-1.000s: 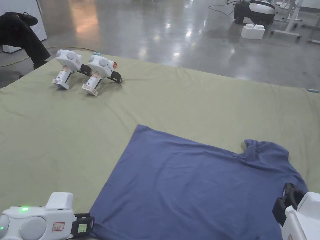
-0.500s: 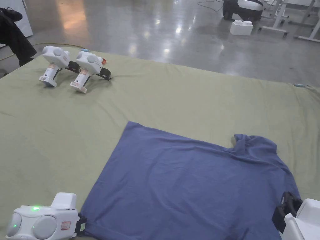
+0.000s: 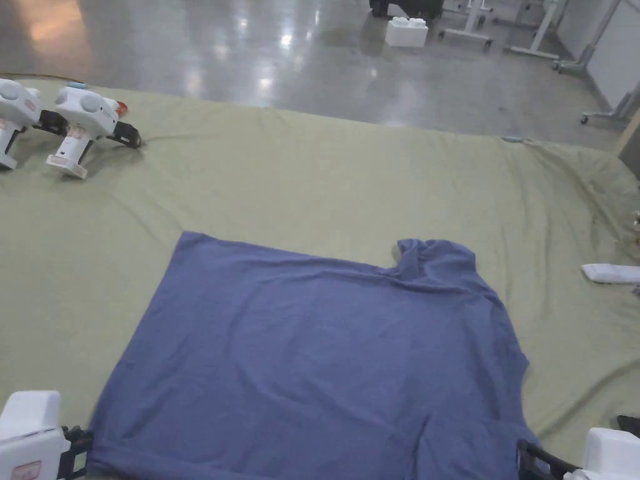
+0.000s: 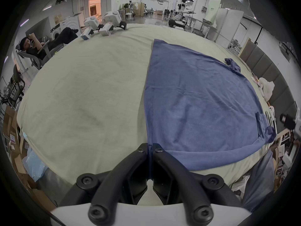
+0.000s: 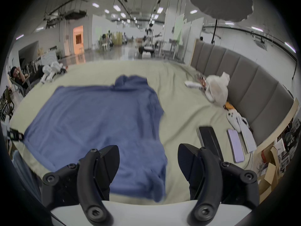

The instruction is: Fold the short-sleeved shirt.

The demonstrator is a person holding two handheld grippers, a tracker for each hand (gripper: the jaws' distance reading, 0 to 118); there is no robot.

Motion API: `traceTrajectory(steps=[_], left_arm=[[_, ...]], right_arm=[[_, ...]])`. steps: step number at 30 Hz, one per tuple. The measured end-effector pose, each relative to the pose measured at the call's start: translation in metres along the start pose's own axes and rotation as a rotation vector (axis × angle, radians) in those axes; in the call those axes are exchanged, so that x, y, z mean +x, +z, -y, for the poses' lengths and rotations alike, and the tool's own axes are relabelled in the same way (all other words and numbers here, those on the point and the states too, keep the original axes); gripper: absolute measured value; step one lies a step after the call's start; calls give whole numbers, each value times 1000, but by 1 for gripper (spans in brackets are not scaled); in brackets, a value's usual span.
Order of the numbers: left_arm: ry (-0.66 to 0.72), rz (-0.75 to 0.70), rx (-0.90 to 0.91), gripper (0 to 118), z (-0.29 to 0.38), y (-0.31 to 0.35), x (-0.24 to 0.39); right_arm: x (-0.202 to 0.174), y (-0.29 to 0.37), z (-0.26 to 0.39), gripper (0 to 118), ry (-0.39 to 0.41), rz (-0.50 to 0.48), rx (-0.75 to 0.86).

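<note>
Shirt spread flat on the green sheet, pinched at one near corner.

In the left gripper view the left gripper has its jaws pressed together on the shirt's near hem corner, and the blue cloth runs away from the jaws up and to the right across the sheet. In the right gripper view the right gripper has its jaws spread wide and holds nothing; the shirt's other near corner, with a rumpled sleeve, lies below and between them, more under the left jaw, and I cannot tell whether they touch it. In the head view the collar end of the shirt lies toward the right, and two spare grippers lie well apart on the sheet's far left.
</note>
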State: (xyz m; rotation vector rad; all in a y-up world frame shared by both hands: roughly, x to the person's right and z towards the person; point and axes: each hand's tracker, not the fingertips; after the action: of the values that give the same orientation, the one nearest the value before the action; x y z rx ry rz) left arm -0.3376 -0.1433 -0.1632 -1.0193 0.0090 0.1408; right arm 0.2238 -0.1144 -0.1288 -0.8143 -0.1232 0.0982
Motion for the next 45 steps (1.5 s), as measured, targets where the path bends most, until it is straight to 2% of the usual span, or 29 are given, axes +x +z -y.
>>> traceTrajectory(steps=[5, 7, 9, 13, 14, 22, 26, 30, 38, 45], left_arm=[[2, 3, 13, 0, -1, 2, 0], [2, 1, 9, 0, -1, 0, 1], [2, -2, 7, 0, -1, -3, 1], [3, -5, 1, 0, 1, -8, 1], [5, -6, -1, 0, 2, -8, 1], [33, 9, 40, 0, -2, 4, -1], [49, 23, 82, 0, -12, 14, 2], [36, 28, 119, 0, -36, 13, 3], [11, 35, 162, 0, -108, -18, 7], [5, 23, 122, 0, -164, -66, 13]], right_arm=[[8, -22, 33, 77, -7, -47, -178], [6, -36, 44, 73, 4, -58, -231], [3, -45, 50, 58, 0, -73, -259], [-3, -59, 57, 13, -20, -141, -289], [-4, -59, 56, 8, -18, -140, -286], [-5, -31, 36, 5, 54, -91, -241], [2, -14, 16, 5, 7, -104, -183], [4, -11, -16, 5, 4, -109, -129], [0, -50, -89, 5, -4, -99, -60], [-4, -113, -134, 5, 6, -83, -39]])
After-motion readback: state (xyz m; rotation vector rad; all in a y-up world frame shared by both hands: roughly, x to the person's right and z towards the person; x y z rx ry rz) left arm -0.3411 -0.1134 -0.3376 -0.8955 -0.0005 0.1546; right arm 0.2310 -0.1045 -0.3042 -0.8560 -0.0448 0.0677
